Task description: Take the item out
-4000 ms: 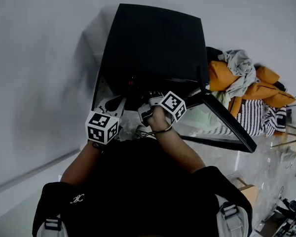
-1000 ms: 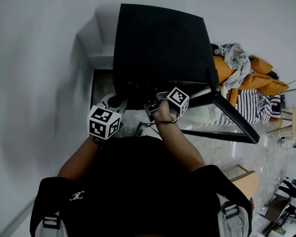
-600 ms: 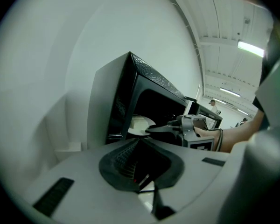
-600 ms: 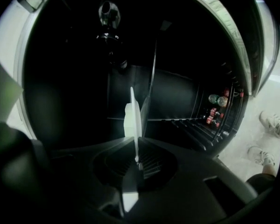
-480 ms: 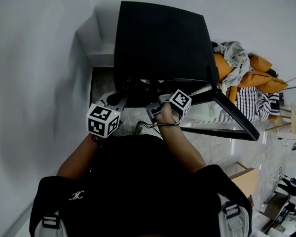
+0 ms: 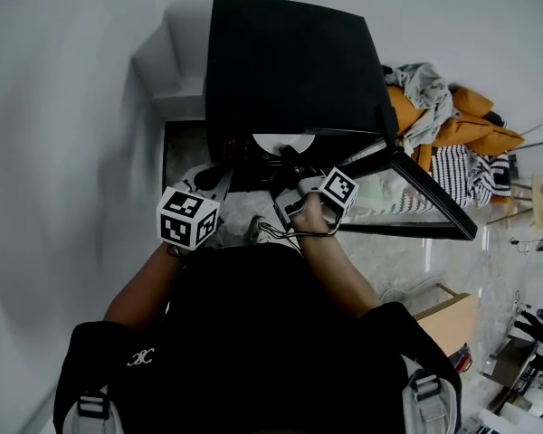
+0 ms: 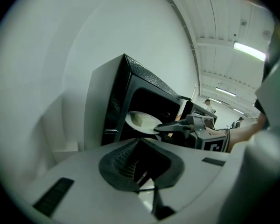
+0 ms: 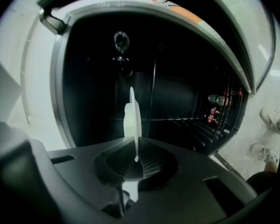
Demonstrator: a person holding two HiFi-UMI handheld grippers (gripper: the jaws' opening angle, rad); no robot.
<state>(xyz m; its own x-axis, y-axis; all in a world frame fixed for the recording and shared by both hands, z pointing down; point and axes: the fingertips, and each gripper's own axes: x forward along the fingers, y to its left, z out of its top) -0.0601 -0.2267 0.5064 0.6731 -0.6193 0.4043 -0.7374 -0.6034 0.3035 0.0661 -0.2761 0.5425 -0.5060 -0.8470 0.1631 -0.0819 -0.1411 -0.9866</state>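
A black oven stands with its glass door swung open to the right. A white plate pokes out of its mouth, and my right gripper is shut on the near rim. In the right gripper view the plate shows edge-on between the jaws, a pale lump of food on its left face, the dark oven cavity behind. From the left gripper view, plate and right gripper are just outside the oven. My left gripper hangs left of the opening, shut and holding nothing.
A white ledge and wall lie left of the oven. Orange and striped clothes are piled at the right, behind the door. A cardboard box sits on the floor lower right. The person's shoes show under the door.
The right gripper has drawn back toward the person, and the white plate has come out of the oven mouth into view. The left gripper has barely moved.
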